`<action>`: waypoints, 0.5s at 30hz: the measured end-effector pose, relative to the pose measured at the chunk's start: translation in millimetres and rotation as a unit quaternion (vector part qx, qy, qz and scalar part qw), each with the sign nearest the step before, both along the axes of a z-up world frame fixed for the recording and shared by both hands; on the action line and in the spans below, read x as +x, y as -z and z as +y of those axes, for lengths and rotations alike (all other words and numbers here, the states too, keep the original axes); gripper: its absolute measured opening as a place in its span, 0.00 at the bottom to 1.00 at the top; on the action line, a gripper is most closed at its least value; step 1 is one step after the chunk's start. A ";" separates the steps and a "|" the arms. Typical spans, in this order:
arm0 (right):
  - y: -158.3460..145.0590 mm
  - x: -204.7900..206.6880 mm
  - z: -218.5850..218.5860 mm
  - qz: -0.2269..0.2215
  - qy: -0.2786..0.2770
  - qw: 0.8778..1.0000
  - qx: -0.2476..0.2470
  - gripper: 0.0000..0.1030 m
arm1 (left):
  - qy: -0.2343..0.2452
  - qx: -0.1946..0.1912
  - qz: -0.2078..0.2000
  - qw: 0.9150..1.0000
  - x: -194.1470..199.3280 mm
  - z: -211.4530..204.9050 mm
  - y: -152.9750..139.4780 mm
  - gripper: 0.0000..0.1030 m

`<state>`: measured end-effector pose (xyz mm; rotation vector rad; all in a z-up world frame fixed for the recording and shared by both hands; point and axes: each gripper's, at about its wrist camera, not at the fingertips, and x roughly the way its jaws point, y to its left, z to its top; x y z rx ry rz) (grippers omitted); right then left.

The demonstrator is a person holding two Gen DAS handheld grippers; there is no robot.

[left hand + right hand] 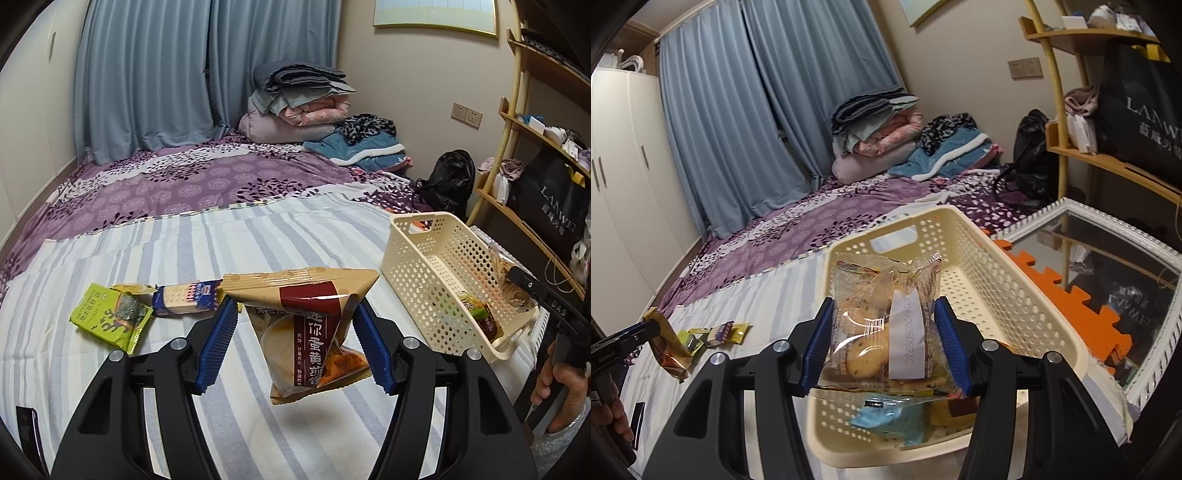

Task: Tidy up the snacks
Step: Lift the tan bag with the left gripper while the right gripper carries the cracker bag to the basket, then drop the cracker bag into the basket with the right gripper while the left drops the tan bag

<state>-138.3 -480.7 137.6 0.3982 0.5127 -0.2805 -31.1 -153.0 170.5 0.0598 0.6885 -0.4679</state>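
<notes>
Left wrist view, left to right. A green foil seaweed snack packet (110, 317) is lying flat on the blue-and-white striped bedsheet (110, 258), and a blue cracker packet (186, 298) is sitting just beside it on its right.

The left gripper (293, 343) is holding a tan and dark-red foil pastry packet (310, 332) clear of the sheet. The packet is hanging between the blue ribbed pads (218, 350), which are pinching its crimped upper part at a narrow-to-middling opening; its lower half is dangling free toward the camera, casting a shadow on the sheet below.

Further right, a cream perforated plastic basket (417, 266) is resting on the bed with a few wrapped snacks showing inside at its near end. At the right edge, a person's hand (561, 384) is gripping the handle of the other tool.

Right wrist view, left to right. The same tan packet is showing small at the left edge, with the loose packets beyond it.

The right gripper (884, 345) is clamping a clear plastic cookie packet (882, 321) by its two side edges, jaws at a middling width. The packet is standing upright between the pads, directly over the basket's interior. Beneath it a light-blue wrapped snack (890, 421) is lying on the basket floor.

To the right, a white-framed mirror (1108, 280) is lying flat beside orange foam mat tiles (1052, 291).
</notes>
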 end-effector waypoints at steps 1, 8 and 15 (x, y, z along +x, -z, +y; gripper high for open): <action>1.2 -1.4 -2.9 0.001 0.005 1.000 0.002 0.58 | 0.003 0.001 -0.001 1.000 -0.5 -2.8 -0.8 0.64; 3.2 -8.4 -10.8 0.000 0.015 1.000 -0.005 0.73 | 0.033 0.005 -0.003 0.999 -3.5 -31.0 -8.6 0.64; 6.2 -15.2 -17.3 0.001 0.022 1.000 -0.003 0.73 | 0.071 0.007 -0.007 0.997 -5.5 -65.7 -18.0 0.64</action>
